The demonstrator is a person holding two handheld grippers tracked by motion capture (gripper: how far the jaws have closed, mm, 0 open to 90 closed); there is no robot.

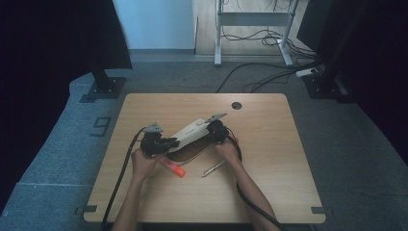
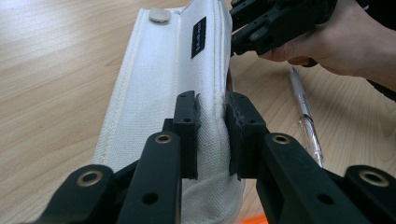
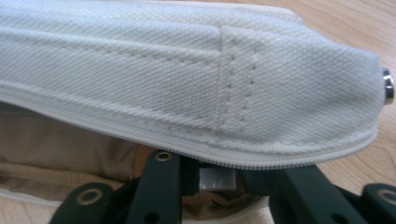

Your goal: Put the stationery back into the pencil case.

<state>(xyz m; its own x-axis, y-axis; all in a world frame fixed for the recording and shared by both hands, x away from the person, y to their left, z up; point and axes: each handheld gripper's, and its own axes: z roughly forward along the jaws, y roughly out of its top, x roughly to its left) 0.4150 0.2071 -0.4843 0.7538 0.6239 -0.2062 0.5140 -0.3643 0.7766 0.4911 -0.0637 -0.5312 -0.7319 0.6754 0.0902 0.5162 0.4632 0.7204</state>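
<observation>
Canvas pencil case (image 1: 190, 132), white and soft, sits mid-table (image 1: 269, 192) with its lid flap lifted between both grippers. Left gripper (image 2: 212, 133) has its jaws nearly closed, pinching the cloth of the flap's near end. Right gripper (image 1: 216, 130) reaches the far end at the zip edge; whether it grips I cannot tell. Being limp, light fabric, it will likely sag, so stitched seams look like the best hold. Beside it lie an orange marker (image 1: 174, 168) and a pen (image 1: 213, 168).

Pencil case (image 1: 190, 133) mid-table (image 1: 269, 192), between left gripper (image 1: 166, 143) and right gripper (image 1: 211, 131); marker (image 1: 174, 168) and pen (image 1: 212, 169) lie nearer the person.
</observation>
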